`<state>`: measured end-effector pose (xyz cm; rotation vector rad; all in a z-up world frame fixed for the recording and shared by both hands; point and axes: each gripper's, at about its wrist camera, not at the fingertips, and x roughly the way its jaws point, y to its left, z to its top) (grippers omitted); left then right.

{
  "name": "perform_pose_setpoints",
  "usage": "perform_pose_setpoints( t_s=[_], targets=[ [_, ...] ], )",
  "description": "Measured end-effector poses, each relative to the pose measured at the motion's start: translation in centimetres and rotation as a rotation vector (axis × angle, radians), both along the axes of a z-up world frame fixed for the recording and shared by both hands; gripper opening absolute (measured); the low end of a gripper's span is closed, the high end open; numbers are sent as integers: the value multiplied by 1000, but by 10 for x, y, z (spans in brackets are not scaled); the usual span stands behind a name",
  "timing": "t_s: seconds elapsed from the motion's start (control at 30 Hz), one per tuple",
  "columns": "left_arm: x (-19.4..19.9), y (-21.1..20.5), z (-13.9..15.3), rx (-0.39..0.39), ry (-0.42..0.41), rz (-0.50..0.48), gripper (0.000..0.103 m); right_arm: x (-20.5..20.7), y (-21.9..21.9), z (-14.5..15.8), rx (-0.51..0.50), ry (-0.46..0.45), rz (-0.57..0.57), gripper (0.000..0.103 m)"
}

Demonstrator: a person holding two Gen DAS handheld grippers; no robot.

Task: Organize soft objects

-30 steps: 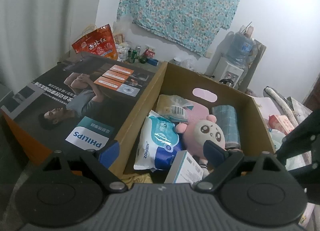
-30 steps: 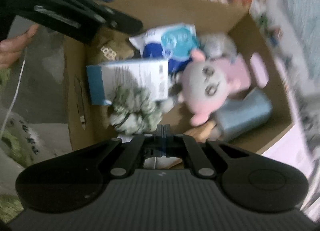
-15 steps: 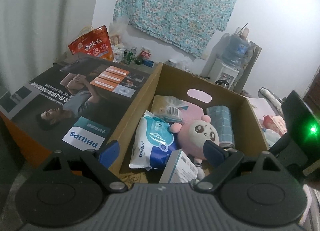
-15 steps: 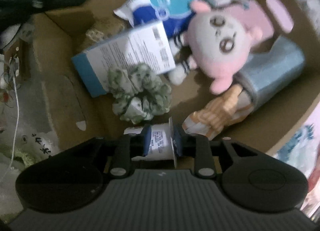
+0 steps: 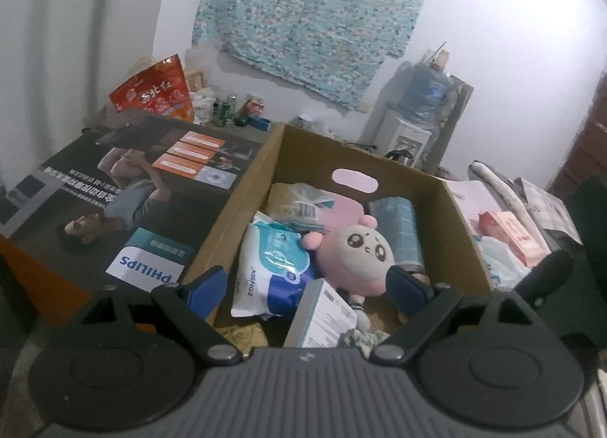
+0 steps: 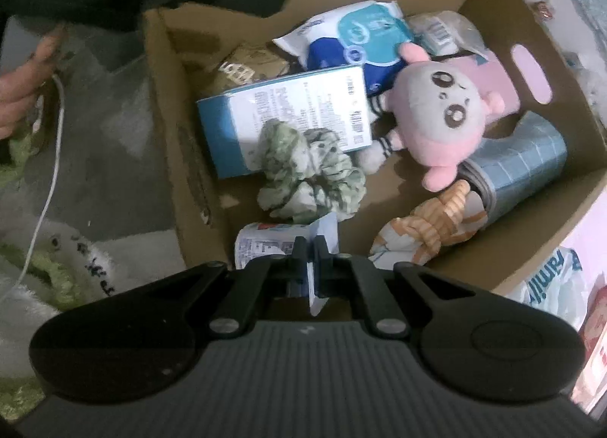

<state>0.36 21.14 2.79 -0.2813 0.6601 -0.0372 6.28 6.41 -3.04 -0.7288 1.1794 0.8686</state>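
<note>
box edges: cardboard box (image 6: pixel 561 39) is pretty packed, only a bare patch of floor near the front wall
tissue pack: small white-blue tissue pack (image 6: pixel 265 244), crinkly, low in the box just under the green scrunchie (image 6: pixel 311 176)
right gripper: right gripper (image 6: pixel 311 248) pinched tight on the pack's flap
left gripper: left gripper (image 5: pixel 307 282) spread wide, holding nothing, above the box's near rim
neighbours: pink plush (image 6: pixel 440 115) and blue carton (image 6: pixel 284 115) lie behind

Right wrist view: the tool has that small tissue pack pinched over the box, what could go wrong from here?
1. The right tool grips only the flap edge of the small tissue pack, so it may slip or tear.
2. The green scrunchie lies just beyond it and could get dragged along.
3. The left tool hangs open over the cardboard box; the two could collide.
</note>
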Motion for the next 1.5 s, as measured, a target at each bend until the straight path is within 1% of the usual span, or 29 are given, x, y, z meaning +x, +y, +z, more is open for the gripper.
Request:
perform_pose_setpoints(
  t_s=[0.07,0.17,0.23,0.3,0.37,0.43,0.5,0.53,0.63,0.67,0.7,0.73,0.77,0.8,0.87,0.93,1.03,1.07,1.17,1.27,1.33,1.4,1.5],
  targets=[
    [-3,-1,2,12,-7,-1,92,5,-4,-1,8,-16,-23,1],
    [-5,-2,5,17,-13,1,92,8,-10,3,4,-60,-29,0],
    [-5,-1,7,13,-15,3,92,7,-10,12,5,-107,-12,0],
    [-5,-1,7,8,-17,4,92,3,-6,24,-2,-192,36,0],
    [-4,-2,8,7,-15,0,92,1,-2,31,-1,-221,59,0],
    [-4,-4,8,6,-13,-8,92,4,0,31,0,-208,55,0],
    [-4,-7,9,9,-13,-18,92,12,-2,29,14,-168,11,0],
    [-4,-9,9,13,-13,-26,92,17,-5,30,36,-135,-20,0],
    [-3,-16,10,22,-9,-63,92,34,-27,39,152,-46,-133,3],
    [-2,-19,9,23,-5,-85,92,37,-35,41,191,-26,-173,8],
    [-1,-23,9,21,0,-110,92,42,-47,45,244,-1,-224,15],
    [1,-28,8,17,6,-146,92,46,-61,48,301,20,-280,19],
    [4,-33,7,14,14,-183,92,49,-73,51,345,32,-327,27],
    [7,-39,6,12,24,-223,92,52,-88,53,401,44,-386,30],
    [15,-54,4,22,51,-310,92,54,-119,53,502,81,-497,32],
    [25,-70,0,48,91,-391,92,52,-149,47,598,124,-599,33],
    [40,-100,-9,110,163,-502,92,39,-185,32,730,166,-700,37],
    [45,-110,-12,133,189,-538,92,36,-193,27,760,169,-721,41],
    [58,-136,-27,194,287,-607,91,21,-217,12,861,183,-792,42],
    [72,-153,-41,236,386,-624,86,12,-235,1,952,194,-843,43],
    [79,-161,-50,265,437,-633,83,8,-243,-5,1001,197,-861,45],
    [81,-163,-55,288,462,-639,82,5,-248,-9,1028,196,-871,46],
    [87,-162,-56,275,492,-638,78,1,-252,-13,1052,200,-872,47]
  ],
)
